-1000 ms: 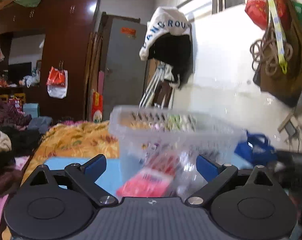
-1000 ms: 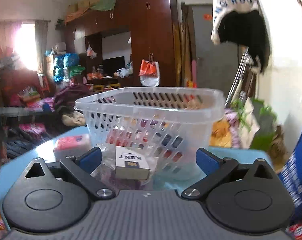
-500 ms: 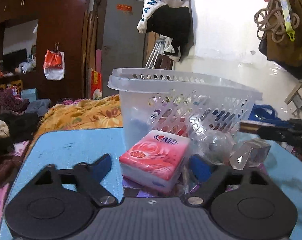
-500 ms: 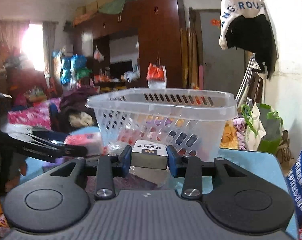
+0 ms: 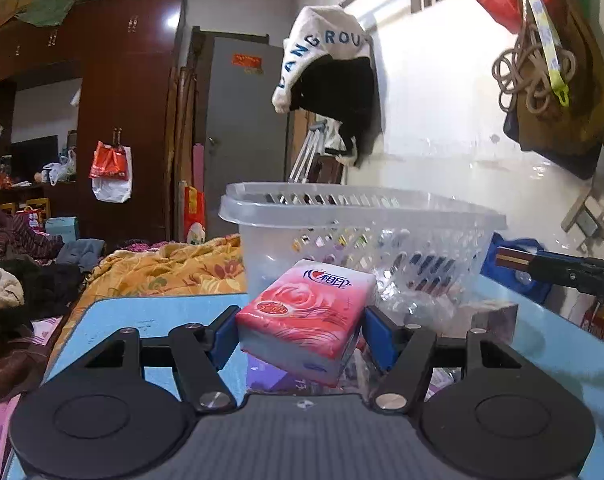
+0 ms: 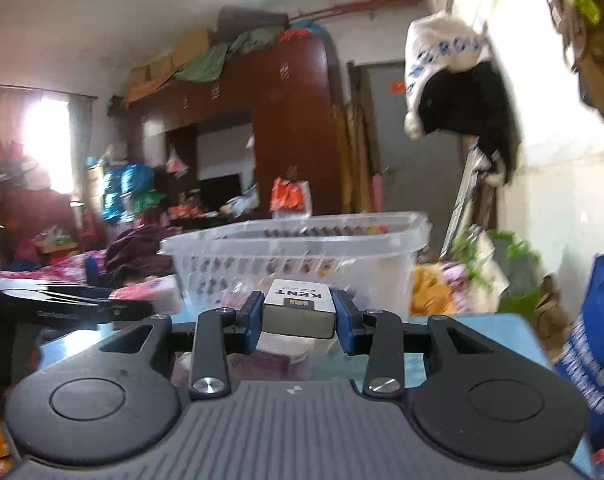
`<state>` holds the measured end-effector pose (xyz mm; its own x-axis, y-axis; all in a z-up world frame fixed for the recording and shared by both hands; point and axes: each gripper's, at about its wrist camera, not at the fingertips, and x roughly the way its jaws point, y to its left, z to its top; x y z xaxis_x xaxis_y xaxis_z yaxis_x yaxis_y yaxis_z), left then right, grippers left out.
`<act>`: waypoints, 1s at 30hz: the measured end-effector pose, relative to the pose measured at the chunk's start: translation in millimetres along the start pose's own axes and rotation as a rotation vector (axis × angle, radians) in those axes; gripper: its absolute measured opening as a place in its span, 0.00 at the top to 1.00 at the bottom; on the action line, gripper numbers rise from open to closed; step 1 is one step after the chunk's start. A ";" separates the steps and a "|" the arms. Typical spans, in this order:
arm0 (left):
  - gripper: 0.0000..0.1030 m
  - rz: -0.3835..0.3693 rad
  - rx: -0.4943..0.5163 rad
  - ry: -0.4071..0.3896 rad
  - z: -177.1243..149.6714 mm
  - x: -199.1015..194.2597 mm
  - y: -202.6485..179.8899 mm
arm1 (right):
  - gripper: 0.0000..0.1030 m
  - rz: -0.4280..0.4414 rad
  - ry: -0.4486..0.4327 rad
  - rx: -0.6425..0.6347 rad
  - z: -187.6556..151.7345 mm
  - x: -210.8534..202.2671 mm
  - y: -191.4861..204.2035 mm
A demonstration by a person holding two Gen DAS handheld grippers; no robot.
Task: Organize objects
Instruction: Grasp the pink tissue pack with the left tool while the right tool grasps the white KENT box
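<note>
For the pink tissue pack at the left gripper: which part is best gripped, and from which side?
Across its two long side faces, coming in level from the short end nearest the camera. The pink tissue pack is a soft rectangular block with flat parallel sides, and the left gripper has its blue pads closed on exactly those faces. The white basket stands directly behind, so approaching from the front looks least obstructed.

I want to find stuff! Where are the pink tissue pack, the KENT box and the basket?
pink tissue pack [image 5: 302, 312], left wrist view, rose-printed top.
KENT box [image 6: 298, 310], right wrist view, front face.
basket [image 5: 362, 216], left wrist view, front rim.
</note>
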<state>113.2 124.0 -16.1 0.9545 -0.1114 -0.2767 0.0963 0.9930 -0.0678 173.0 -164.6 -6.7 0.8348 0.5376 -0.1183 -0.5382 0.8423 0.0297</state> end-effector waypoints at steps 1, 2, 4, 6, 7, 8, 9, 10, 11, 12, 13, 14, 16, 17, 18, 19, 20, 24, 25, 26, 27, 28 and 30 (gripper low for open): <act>0.33 0.000 -0.004 -0.007 -0.1 -1.0 1.1 | 0.60 -0.013 -0.008 -0.020 -0.4 -0.2 3.4; 0.33 0.003 -0.007 -0.015 0.1 -2.4 1.9 | 0.61 -0.017 -0.012 -0.037 -0.3 -0.2 6.2; 0.33 0.007 -0.011 -0.033 0.4 -5.1 3.2 | 0.61 -0.016 -0.013 -0.039 -0.6 0.4 6.4; 0.33 0.002 -0.019 -0.049 0.9 -7.4 4.6 | 0.61 -0.016 -0.014 -0.028 0.0 0.6 3.7; 0.33 0.001 -0.022 -0.056 0.8 -9.0 5.5 | 0.61 -0.015 -0.013 -0.026 0.1 0.8 3.4; 0.33 0.001 -0.022 -0.061 0.8 -9.6 5.6 | 0.61 -0.014 -0.013 -0.027 -0.1 0.5 3.3; 0.33 0.004 -0.022 -0.063 1.1 -9.9 5.6 | 0.61 -0.014 -0.014 -0.031 0.1 0.9 4.0; 0.33 0.007 -0.022 -0.064 1.3 -9.9 5.6 | 0.61 -0.015 -0.015 -0.036 -0.6 -0.6 4.4; 0.33 0.007 -0.023 -0.064 1.4 -9.8 5.9 | 0.61 -0.015 -0.016 -0.038 -0.9 -1.1 4.3; 0.33 0.006 -0.024 -0.065 1.6 -9.8 6.3 | 0.61 -0.016 -0.016 -0.037 -1.5 -1.8 4.1; 0.33 0.007 -0.025 -0.068 1.7 -10.0 6.6 | 0.61 -0.019 -0.016 -0.034 -1.7 -1.6 3.6; 0.33 0.009 -0.026 -0.071 1.7 -10.2 6.7 | 0.61 -0.024 -0.017 -0.033 -1.8 -1.7 3.1; 0.33 0.009 -0.024 -0.074 1.1 -11.0 6.5 | 0.61 -0.029 -0.017 -0.032 -2.9 -1.6 2.1; 0.33 0.010 -0.023 -0.077 0.7 -11.4 6.0 | 0.61 -0.034 -0.018 -0.033 -2.8 -1.5 2.2; 0.33 0.013 -0.021 -0.081 0.7 -11.8 5.6 | 0.61 -0.040 -0.019 -0.035 -2.7 -1.6 2.4; 0.33 0.014 -0.019 -0.083 0.2 -12.3 5.7 | 0.61 -0.043 -0.019 -0.035 -2.5 -1.6 2.4; 0.33 0.013 -0.018 -0.084 -0.4 -12.8 5.8 | 0.61 -0.044 -0.020 -0.035 -2.6 -1.9 2.4; 0.33 0.014 -0.014 -0.095 -0.4 -14.4 5.5 | 0.61 -0.055 -0.027 -0.036 -2.8 -2.9 2.4; 0.33 0.012 -0.013 -0.100 -0.4 -15.4 5.2 | 0.61 -0.055 -0.032 -0.037 -2.8 -3.9 2.8; 0.33 0.012 -0.010 -0.108 -0.5 -16.6 4.6 | 0.61 -0.058 -0.039 -0.039 -3.0 -5.1 3.2; 0.33 0.013 -0.007 -0.115 -0.5 -17.7 3.9 | 0.61 -0.060 -0.047 -0.041 -3.2 -6.3 3.4; 0.33 0.012 -0.005 -0.122 -0.8 -19.4 4.3 | 0.61 -0.062 -0.058 -0.042 -3.1 -7.4 2.8; 0.33 0.011 0.001 -0.137 -1.1 -22.4 2.8 | 0.61 -0.065 -0.078 -0.041 -3.0 -10.0 2.7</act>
<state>91.8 129.2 -11.2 0.9851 -0.0939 -0.1440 0.0854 0.9943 -0.0644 162.8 -167.9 -8.4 0.8738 0.4845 -0.0414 -0.4855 0.8741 -0.0159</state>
